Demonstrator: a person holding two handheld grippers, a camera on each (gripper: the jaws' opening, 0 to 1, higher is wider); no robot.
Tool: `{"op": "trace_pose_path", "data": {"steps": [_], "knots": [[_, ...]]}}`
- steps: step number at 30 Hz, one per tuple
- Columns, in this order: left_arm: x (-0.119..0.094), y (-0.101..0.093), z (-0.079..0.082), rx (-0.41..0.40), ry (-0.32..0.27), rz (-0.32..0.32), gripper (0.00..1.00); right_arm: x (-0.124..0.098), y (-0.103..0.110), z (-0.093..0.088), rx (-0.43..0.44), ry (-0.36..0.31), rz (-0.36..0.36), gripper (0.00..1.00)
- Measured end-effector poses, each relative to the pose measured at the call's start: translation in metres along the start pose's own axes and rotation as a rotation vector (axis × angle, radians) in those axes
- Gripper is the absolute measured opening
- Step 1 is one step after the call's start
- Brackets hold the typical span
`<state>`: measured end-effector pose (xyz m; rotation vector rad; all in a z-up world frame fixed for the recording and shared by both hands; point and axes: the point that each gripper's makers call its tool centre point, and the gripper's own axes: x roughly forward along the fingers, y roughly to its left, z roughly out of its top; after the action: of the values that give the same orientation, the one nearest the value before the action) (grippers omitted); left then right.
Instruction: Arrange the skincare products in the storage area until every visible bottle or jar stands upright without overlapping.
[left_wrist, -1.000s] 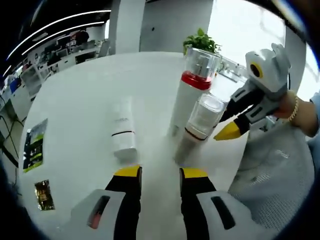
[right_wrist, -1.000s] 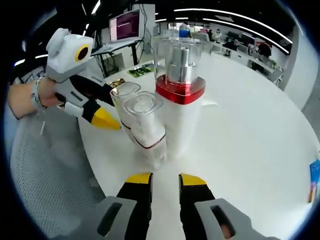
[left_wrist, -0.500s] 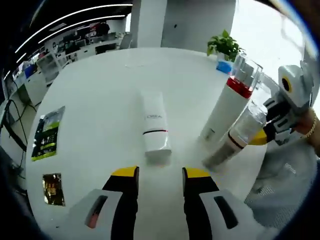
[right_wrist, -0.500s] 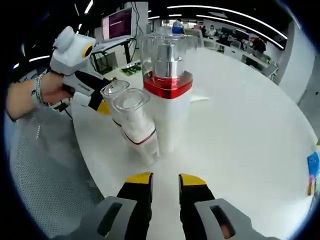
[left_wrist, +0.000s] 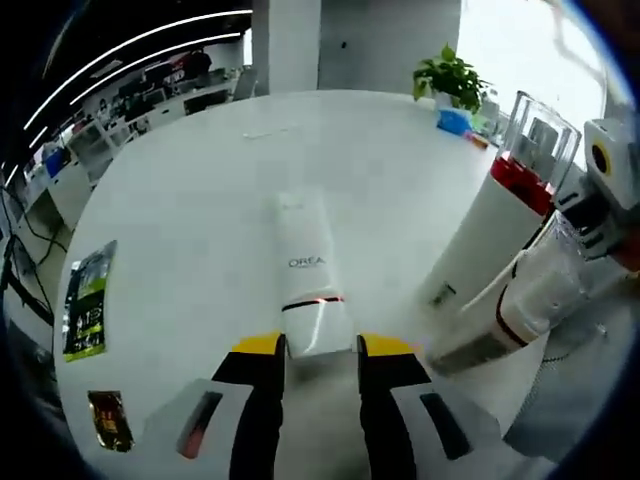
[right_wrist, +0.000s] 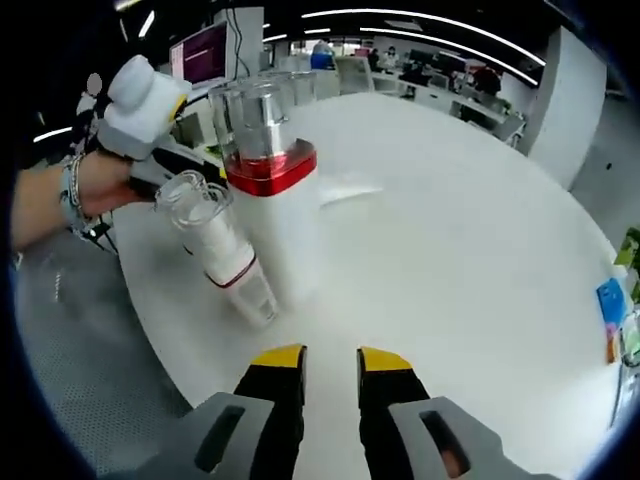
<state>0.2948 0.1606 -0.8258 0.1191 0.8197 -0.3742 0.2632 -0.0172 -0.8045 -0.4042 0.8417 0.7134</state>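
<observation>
- The left gripper (left_wrist: 321, 352), jaws parted, straddles the near end of a white tube (left_wrist: 311, 281) lying flat on the round white table (left_wrist: 200, 200); whether the yellow tips already touch its sides cannot be told. The approach from the cap end suggests a grasp meant to tip the tube upright.
- The tube is white, with small dark lettering mid-body and a thin dark band, glinting red, near the end that sits between the jaws. It lies lengthwise away from the camera, in the middle of the table and left of the standing bottles.
- To the right stands a tall white pump bottle (left_wrist: 495, 225) with a red collar and clear cap. A smaller clear-capped bottle (left_wrist: 520, 305) stands just beside it, nearer the table's edge; the two look close enough to touch, though that is uncertain.
- In the right gripper view, the right gripper (right_wrist: 321, 358) hangs apart from everything, jaws slightly parted and holding nothing, above bare tabletop near the two bottles (right_wrist: 265, 205) (right_wrist: 222, 255).
- A person's hand (right_wrist: 75, 195), wearing a bracelet, holds the left gripper on the far left of that view.
- Judged from this: two bottles upright, the tube not yet stood up.
- A potted plant (left_wrist: 447, 75) sits at the far edge; two packets (left_wrist: 85, 310) lie at the left.
</observation>
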Motion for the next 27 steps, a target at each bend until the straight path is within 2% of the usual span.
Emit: {"op": "trace_pose_path", "data": {"steps": [2,4,8,9,11,14,16,17,19,21,24,25,27], "knots": [[0.0,0.0,-0.001,-0.009,-0.002,-0.006,0.23,-0.004,-0.007,0.004,0.021,-0.022,-0.034,0.14],[-0.002,0.005,-0.001,0.019,-0.004,0.009,0.22,-0.01,-0.018,0.012,0.037,-0.074,-0.091,0.13],[-0.004,0.012,-0.005,0.036,-0.003,0.022,0.21,-0.017,-0.028,0.025,0.121,-0.136,-0.09,0.14],[-0.004,0.011,-0.005,0.039,-0.005,0.01,0.21,-0.02,-0.033,0.034,0.153,-0.178,-0.087,0.14],[-0.005,0.013,-0.005,0.035,-0.007,0.002,0.21,-0.022,-0.04,0.047,0.152,-0.222,-0.067,0.14],[-0.005,0.012,-0.006,0.051,-0.008,-0.01,0.21,-0.014,-0.05,0.065,0.13,-0.245,-0.013,0.16],[-0.006,0.012,-0.007,0.08,-0.006,-0.011,0.21,-0.009,-0.051,0.073,0.157,-0.271,0.026,0.16],[-0.008,0.013,-0.009,0.107,-0.001,-0.018,0.21,-0.003,-0.052,0.083,0.187,-0.299,0.072,0.16],[-0.012,0.013,-0.012,0.112,0.007,-0.037,0.21,0.006,-0.052,0.091,0.217,-0.312,0.121,0.16],[-0.015,0.014,-0.017,0.115,0.016,-0.057,0.21,0.017,-0.049,0.097,0.238,-0.31,0.178,0.17],[-0.021,0.016,-0.024,0.136,0.029,-0.078,0.21,0.035,-0.048,0.101,0.249,-0.286,0.223,0.17],[-0.021,0.017,-0.025,0.141,0.031,-0.077,0.21,0.042,-0.043,0.103,0.265,-0.27,0.264,0.17],[-0.022,0.018,-0.026,0.155,0.025,-0.077,0.21,0.053,-0.043,0.105,0.268,-0.252,0.275,0.17]]}}
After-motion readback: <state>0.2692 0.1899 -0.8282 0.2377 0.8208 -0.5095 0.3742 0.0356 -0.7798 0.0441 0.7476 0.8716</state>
